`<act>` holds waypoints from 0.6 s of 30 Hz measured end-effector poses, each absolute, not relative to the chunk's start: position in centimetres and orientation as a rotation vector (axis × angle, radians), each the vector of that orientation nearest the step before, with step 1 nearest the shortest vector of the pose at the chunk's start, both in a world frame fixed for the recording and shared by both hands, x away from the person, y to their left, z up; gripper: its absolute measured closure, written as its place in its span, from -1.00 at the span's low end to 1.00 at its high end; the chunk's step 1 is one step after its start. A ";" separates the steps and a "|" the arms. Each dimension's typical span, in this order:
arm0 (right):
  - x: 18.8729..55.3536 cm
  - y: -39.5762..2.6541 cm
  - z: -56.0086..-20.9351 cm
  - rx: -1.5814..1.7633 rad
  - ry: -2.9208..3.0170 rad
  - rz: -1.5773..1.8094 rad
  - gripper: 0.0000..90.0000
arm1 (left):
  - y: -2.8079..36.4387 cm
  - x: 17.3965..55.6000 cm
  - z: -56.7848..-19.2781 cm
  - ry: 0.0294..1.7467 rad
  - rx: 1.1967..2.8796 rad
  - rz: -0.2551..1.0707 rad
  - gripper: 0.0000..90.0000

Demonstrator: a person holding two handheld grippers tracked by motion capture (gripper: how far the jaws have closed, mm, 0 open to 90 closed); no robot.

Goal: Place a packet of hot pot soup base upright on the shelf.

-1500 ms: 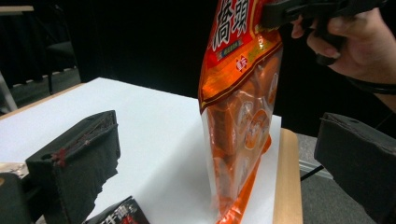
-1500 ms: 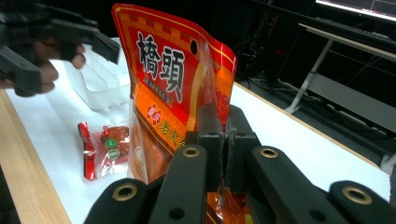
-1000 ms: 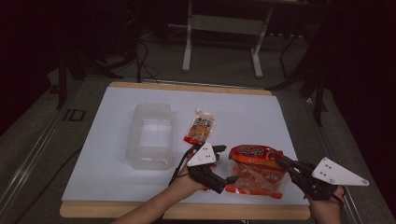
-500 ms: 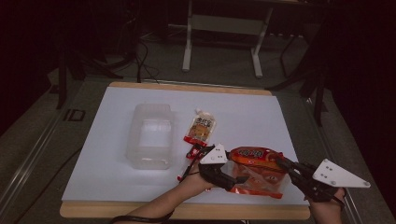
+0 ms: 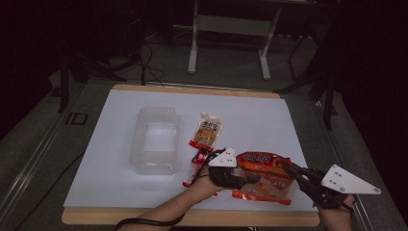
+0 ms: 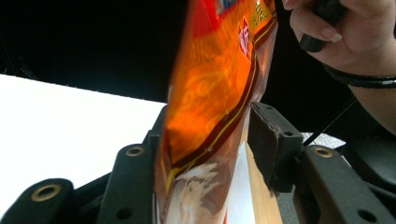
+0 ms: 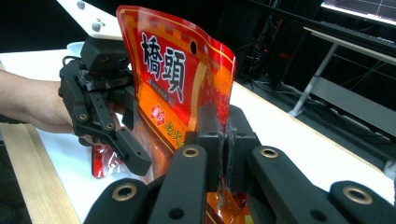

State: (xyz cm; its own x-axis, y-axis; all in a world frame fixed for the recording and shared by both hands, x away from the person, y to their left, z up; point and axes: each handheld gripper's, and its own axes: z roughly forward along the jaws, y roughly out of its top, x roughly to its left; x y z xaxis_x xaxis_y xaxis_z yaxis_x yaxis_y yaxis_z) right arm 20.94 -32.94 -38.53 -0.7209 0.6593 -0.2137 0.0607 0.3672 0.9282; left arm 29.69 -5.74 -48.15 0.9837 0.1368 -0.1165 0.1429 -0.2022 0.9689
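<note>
An orange-red snack bag [image 5: 264, 175] with large printed characters stands tilted off the white table top near the front edge. My right gripper [image 5: 287, 168] is shut on its right edge; in the right gripper view the pads [image 7: 210, 135] pinch the foil of the bag [image 7: 177, 84]. My left gripper [image 5: 250, 180] straddles the bag's left side. Its jaws have just been closing, with the bag [image 6: 210, 116] between them. The bag rests against one jaw, and the other pad [image 6: 268, 140] still stands slightly off the foil. The left gripper [image 7: 126, 140] also shows beyond the bag.
A clear plastic container [image 5: 154, 139] sits left of centre on the white board [image 5: 120, 183]. A small tan pouch [image 5: 207, 132] lies at the middle, a red sachet [image 5: 197, 159] just in front of it. The wooden front edge [image 5: 192, 217] runs below my hands.
My left gripper has moved right and slightly down to the bag, and its jaws have narrowed around the bag's left side. The right gripper has kept still with the bag.
</note>
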 end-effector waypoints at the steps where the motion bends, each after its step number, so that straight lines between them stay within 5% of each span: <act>1: 21.0 -33.0 -38.6 0.626 2.061 1.369 0.94 | -5.8 29.7 -48.1 0.210 1.780 -0.003 0.34; 8: 21.3 -33.5 -38.9 0.660 2.053 1.399 0.94 | -6.0 29.6 -48.2 0.131 1.785 0.046 0.57; 18: 21.3 -33.6 -37.8 0.658 2.020 1.409 0.93 | -6.0 29.6 -46.2 0.122 1.811 0.040 0.59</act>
